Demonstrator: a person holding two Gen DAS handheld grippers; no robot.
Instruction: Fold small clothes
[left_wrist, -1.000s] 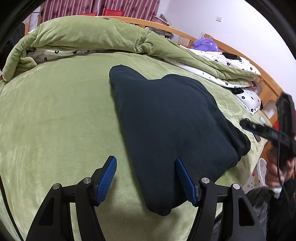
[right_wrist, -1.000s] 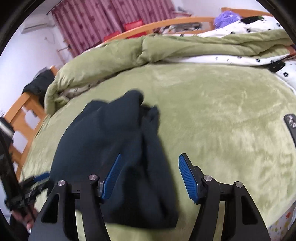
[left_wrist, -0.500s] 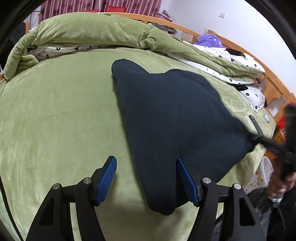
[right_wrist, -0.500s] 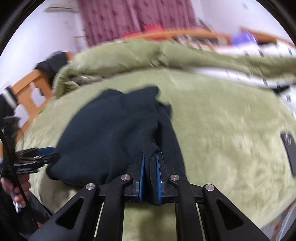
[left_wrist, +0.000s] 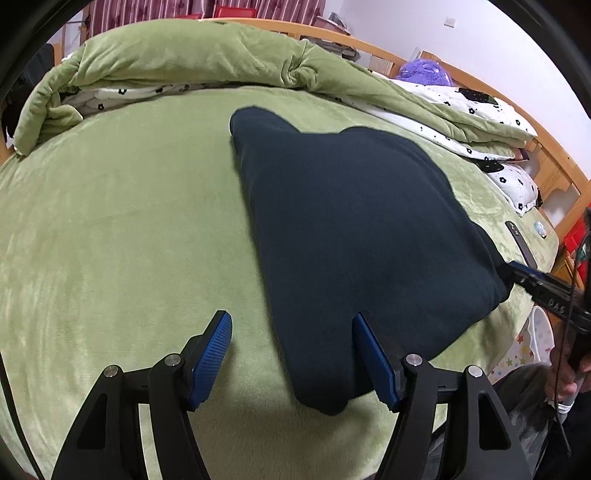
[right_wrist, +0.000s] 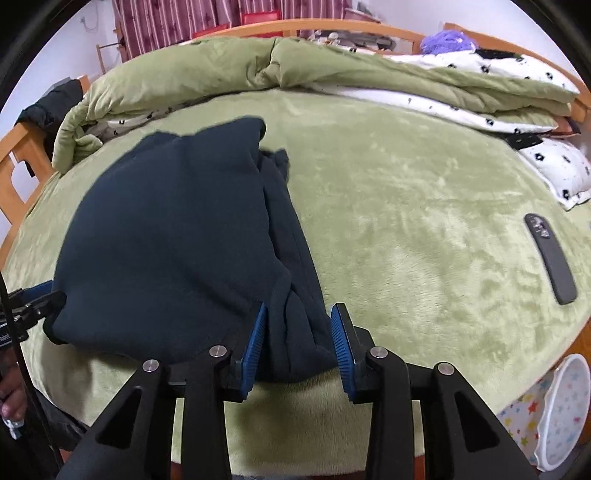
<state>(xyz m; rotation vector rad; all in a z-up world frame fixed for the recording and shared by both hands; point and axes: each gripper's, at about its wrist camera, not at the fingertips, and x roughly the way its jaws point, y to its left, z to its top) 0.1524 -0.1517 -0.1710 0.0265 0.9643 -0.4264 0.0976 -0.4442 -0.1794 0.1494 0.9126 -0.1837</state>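
A dark navy garment (left_wrist: 354, 229) lies folded on the green bedspread (left_wrist: 122, 221). My left gripper (left_wrist: 291, 347) is open at the garment's near left corner, its right pad on the cloth and its left pad over bare bedspread. In the right wrist view the garment (right_wrist: 173, 236) lies ahead and left, and my right gripper (right_wrist: 297, 339) is partly open with the bunched right edge of the garment between its pads. The right gripper also shows in the left wrist view (left_wrist: 517, 271) at the garment's right corner.
A rolled green duvet (left_wrist: 207, 51) with white flowered lining lies along the back. A dark remote (right_wrist: 550, 258) lies on the bedspread at the right. A white pillow (right_wrist: 561, 170) sits far right. The wooden bed frame (right_wrist: 18, 155) edges the bed. A star-patterned basket (right_wrist: 561, 406) stands below the right edge.
My right gripper went from open to shut on the garment's right edge, and now its jaws have parted again around the cloth. The left gripper has stayed open in place.
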